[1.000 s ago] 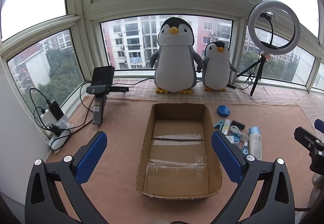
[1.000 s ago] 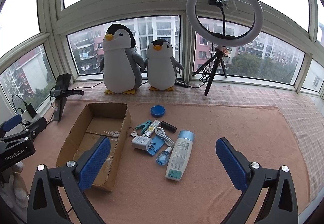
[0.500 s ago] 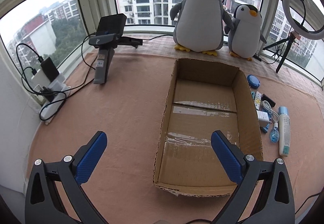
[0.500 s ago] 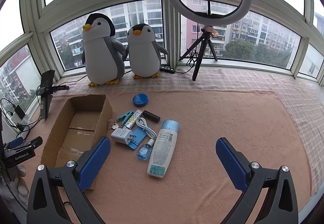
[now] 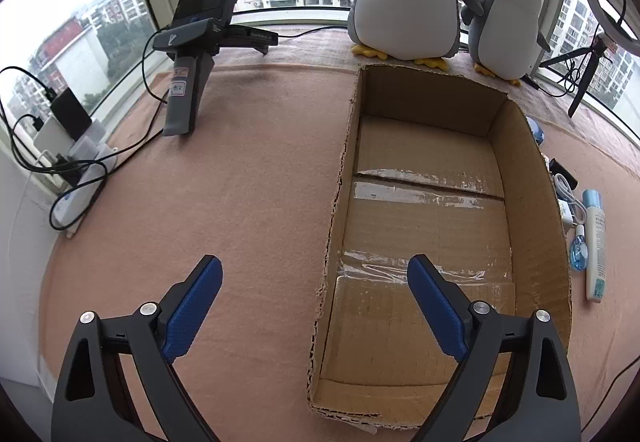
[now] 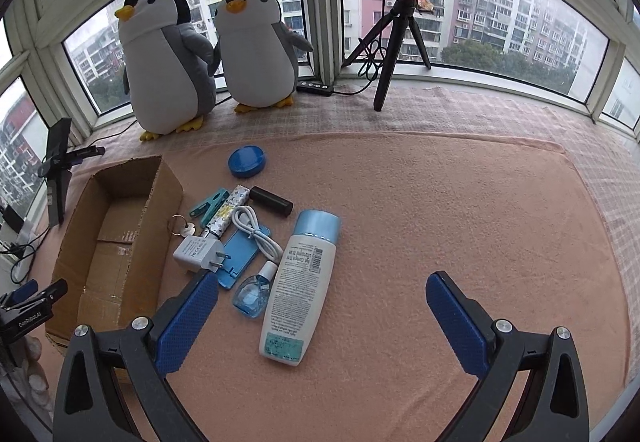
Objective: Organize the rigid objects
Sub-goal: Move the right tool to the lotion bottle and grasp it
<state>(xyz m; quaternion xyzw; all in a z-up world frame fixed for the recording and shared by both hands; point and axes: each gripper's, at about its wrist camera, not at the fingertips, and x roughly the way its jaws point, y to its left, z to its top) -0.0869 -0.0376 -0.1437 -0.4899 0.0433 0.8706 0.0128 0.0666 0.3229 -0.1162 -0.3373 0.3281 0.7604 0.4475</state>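
An empty open cardboard box (image 5: 520,178) (image 6: 160,194) lies on the pink mat. Right of it sits a cluster of small items: a white bottle with a blue cap (image 6: 300,282) (image 5: 595,242), a small blue dropper bottle (image 6: 252,292), a white charger plug (image 6: 196,252), a blue flat holder (image 6: 240,248), a white cable (image 6: 256,228), a black tube (image 6: 272,200), a round blue tin (image 6: 247,161), a teal clip (image 6: 208,204) and a key (image 6: 184,228). My left gripper (image 5: 314,292) hangs open over the box's near left wall. My right gripper (image 6: 322,306) is open just above the white bottle's base.
Two plush penguins (image 6: 172,58) (image 6: 256,46) stand at the window behind the box. A ring light on a tripod (image 6: 396,38) is at the back right. A grey handheld device (image 5: 192,82) and a power strip with cables (image 5: 76,170) occupy the mat's left side.
Both grippers have moved forward and down toward the mat. The left one now hangs lower over the box; the right one has closed in on the white bottle. Both remain open.
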